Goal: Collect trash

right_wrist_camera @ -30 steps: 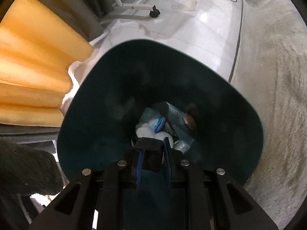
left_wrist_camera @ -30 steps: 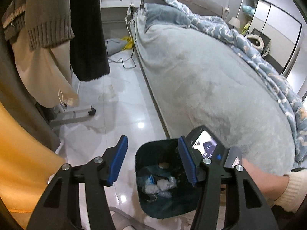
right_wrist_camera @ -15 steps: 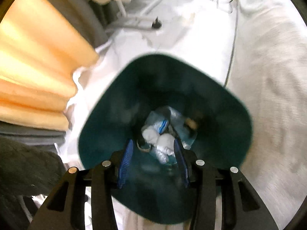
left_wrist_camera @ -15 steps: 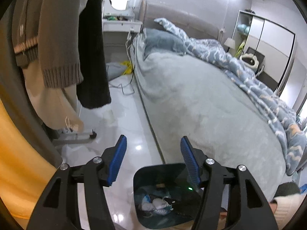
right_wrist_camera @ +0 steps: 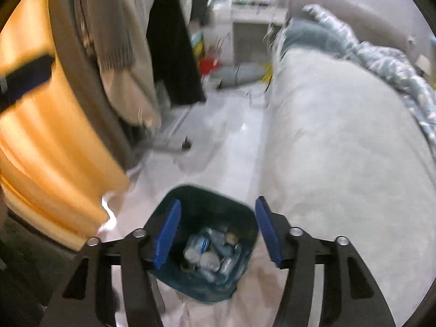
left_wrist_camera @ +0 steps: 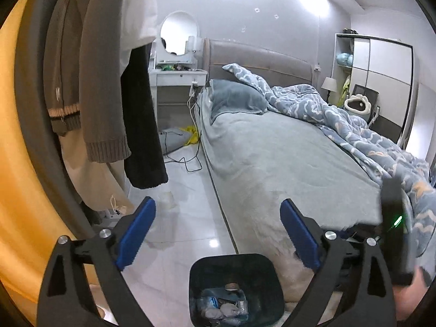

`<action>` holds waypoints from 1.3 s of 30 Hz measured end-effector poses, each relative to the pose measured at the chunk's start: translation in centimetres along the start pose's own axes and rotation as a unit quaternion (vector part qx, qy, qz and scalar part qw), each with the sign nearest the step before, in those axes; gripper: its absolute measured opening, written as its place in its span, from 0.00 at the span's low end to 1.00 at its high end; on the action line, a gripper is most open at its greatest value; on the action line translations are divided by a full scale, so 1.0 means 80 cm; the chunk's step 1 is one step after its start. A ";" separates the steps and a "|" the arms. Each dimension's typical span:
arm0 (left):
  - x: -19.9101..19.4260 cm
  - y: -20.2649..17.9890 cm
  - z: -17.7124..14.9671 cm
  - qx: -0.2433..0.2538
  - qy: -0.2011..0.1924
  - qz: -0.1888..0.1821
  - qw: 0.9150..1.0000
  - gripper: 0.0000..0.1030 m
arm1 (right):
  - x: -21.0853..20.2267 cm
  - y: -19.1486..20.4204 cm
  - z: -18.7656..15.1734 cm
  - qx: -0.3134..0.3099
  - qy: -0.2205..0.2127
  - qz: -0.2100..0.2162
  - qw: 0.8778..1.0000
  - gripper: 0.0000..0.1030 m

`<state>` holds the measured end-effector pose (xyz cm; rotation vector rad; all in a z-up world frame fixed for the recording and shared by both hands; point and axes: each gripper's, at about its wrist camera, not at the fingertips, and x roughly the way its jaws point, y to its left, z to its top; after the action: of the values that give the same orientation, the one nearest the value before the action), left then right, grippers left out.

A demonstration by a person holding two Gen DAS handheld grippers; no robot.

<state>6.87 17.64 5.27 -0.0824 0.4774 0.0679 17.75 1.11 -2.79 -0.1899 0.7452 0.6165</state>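
A dark teal trash bin (left_wrist_camera: 234,288), squarish with rounded corners and an open top, stands upright on the pale glossy floor, just beside the edge of the bed. Seen from the right wrist it (right_wrist_camera: 203,242) sits on crumpled whitish sheeting spread over the floor. Its bottom holds a loose heap of trash (right_wrist_camera: 211,253): clear crushed plastic bottles, one with a blue-and-white label, a few white crumpled wads of tissue, and a small round brownish piece near the far wall. The heap fills only the bottom, well below the rim; the inner walls above it are bare
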 end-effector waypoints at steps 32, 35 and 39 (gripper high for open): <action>-0.090 -0.120 -0.099 0.050 0.000 0.034 0.998 0.97 | -0.272 -0.122 -0.124 0.095 -0.167 -0.099 0.976 0.97; -0.087 -0.118 -0.102 0.048 0.004 0.042 0.998 0.97 | -0.274 -0.118 -0.125 0.092 -0.173 -0.096 0.976 0.97; -0.083 -0.116 -0.105 0.046 0.012 0.047 0.998 0.97 | -0.274 -0.108 -0.124 0.085 -0.175 -0.095 0.976 0.97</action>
<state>-2.09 7.28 1.49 0.0306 0.5071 0.1377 4.61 -19.57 4.52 0.0069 0.4284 0.3871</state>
